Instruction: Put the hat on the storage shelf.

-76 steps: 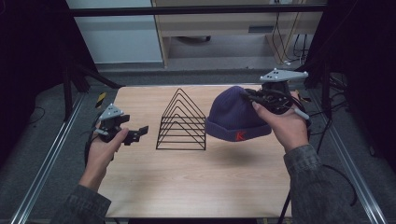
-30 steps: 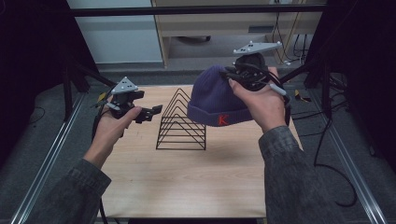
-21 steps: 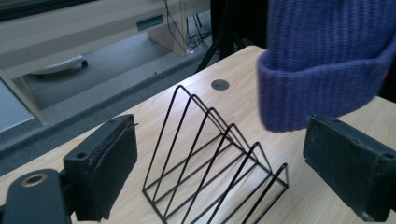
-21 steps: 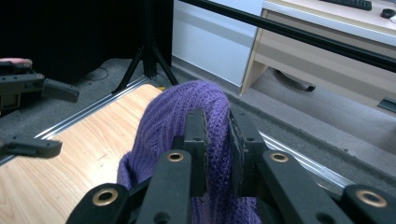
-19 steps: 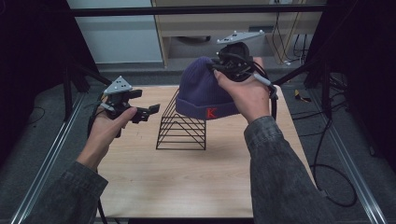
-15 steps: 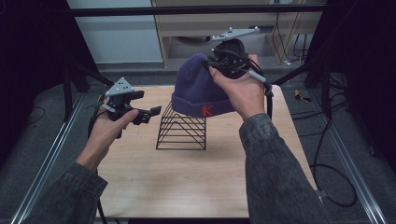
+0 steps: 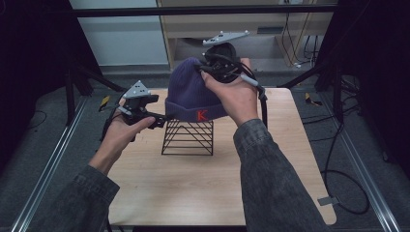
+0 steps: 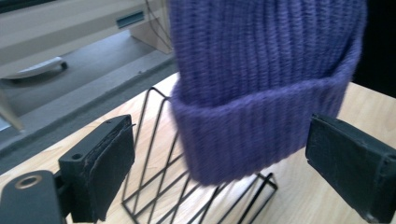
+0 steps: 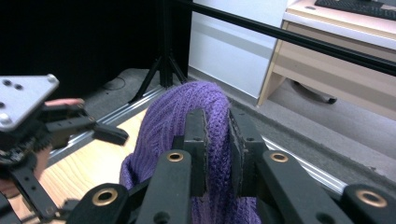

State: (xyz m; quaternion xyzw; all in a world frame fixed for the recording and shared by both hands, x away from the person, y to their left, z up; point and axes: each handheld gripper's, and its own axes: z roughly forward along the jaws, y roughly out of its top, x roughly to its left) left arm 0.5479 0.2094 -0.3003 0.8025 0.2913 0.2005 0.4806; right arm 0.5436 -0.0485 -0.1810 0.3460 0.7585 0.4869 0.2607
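Nearest the person, the left gripper (image 7: 157, 119) stood with its jaws spread wide and nothing pinched; in the left gripper view the folded cuff of the purple beanie (image 8: 261, 93) hung just ahead of it, between the two pads but touching neither, with the black wire rack (image 8: 187, 186) beneath and beyond on the wooden table (image 7: 203, 183). Farther off, the right gripper (image 9: 215, 140) was clamped tight on a fold of knit near the beanie's crown, so the hat dangled below its jaws over the rack's top, red letter facing the person.
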